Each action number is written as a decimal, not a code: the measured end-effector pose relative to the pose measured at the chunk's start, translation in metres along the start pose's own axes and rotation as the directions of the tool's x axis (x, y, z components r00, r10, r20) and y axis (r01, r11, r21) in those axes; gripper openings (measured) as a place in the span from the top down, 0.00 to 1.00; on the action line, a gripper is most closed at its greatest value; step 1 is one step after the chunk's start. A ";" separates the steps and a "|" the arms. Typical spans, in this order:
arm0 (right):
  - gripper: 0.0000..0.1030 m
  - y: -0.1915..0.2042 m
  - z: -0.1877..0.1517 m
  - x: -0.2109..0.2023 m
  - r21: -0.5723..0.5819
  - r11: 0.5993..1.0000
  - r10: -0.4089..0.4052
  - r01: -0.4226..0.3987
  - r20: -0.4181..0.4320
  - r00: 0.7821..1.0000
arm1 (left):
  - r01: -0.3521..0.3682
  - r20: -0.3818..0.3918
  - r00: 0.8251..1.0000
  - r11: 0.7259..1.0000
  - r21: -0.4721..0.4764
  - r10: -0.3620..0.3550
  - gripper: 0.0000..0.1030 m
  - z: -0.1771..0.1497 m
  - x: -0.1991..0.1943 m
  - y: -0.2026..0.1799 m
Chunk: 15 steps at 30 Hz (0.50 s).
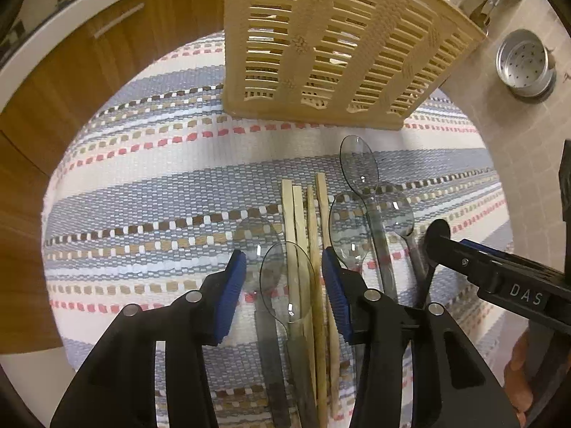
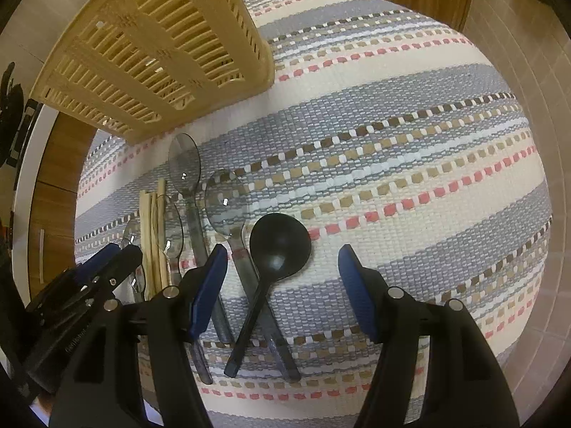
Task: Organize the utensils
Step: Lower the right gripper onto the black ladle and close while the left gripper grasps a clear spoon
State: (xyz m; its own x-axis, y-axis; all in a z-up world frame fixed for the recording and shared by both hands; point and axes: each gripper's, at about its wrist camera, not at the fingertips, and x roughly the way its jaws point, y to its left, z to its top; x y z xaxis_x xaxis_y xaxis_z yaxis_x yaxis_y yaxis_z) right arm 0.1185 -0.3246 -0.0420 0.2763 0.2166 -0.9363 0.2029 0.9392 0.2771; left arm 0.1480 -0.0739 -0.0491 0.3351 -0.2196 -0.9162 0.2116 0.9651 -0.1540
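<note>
Clear plastic spoons (image 1: 358, 164), wooden chopsticks (image 1: 303, 221).

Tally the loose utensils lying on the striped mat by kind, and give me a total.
Clear plastic spoons: 5
Wooden chopsticks: 4
Black plastic spoon: 1
Total: 10 utensils, all lying on the striped mat in front of the beige slotted basket.

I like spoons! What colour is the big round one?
Black: the round plastic ladle spoon, clearest in the right wrist view.
</note>
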 end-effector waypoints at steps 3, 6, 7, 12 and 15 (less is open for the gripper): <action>0.41 0.000 0.003 0.008 0.005 1.000 -0.006 0.006 -0.015 1.000 | -0.038 0.015 0.999 0.999 0.028 0.038 0.61 -0.002 0.002 -0.009; 0.49 0.005 0.005 0.011 0.000 1.000 -0.020 0.020 -0.008 1.000 | -0.087 0.031 0.996 0.995 0.045 0.085 0.73 -0.005 0.002 -0.013; 0.54 0.007 0.005 0.012 0.001 1.000 -0.026 0.026 -0.006 1.000 | -0.084 0.030 0.996 0.995 0.049 0.082 0.73 -0.005 0.002 -0.015; 0.57 0.017 0.008 0.014 -0.012 0.998 -0.056 0.056 -0.001 0.998 | -0.017 0.013 1.000 0.999 0.051 0.016 0.98 0.000 0.000 -0.015; 0.60 0.026 0.009 0.017 -0.033 0.996 -0.078 0.078 0.004 0.997 | 0.004 -0.001 1.000 0.999 0.053 -0.004 0.99 0.002 0.002 -0.014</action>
State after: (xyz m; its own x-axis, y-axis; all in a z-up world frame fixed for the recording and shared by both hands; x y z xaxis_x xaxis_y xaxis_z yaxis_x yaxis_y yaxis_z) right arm 0.1368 -0.2987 -0.0491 0.2631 0.1418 -0.9543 0.1925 0.9615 0.1960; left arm 0.1480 -0.0878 -0.0478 0.3330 -0.2237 -0.9160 0.2618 0.9552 -0.1381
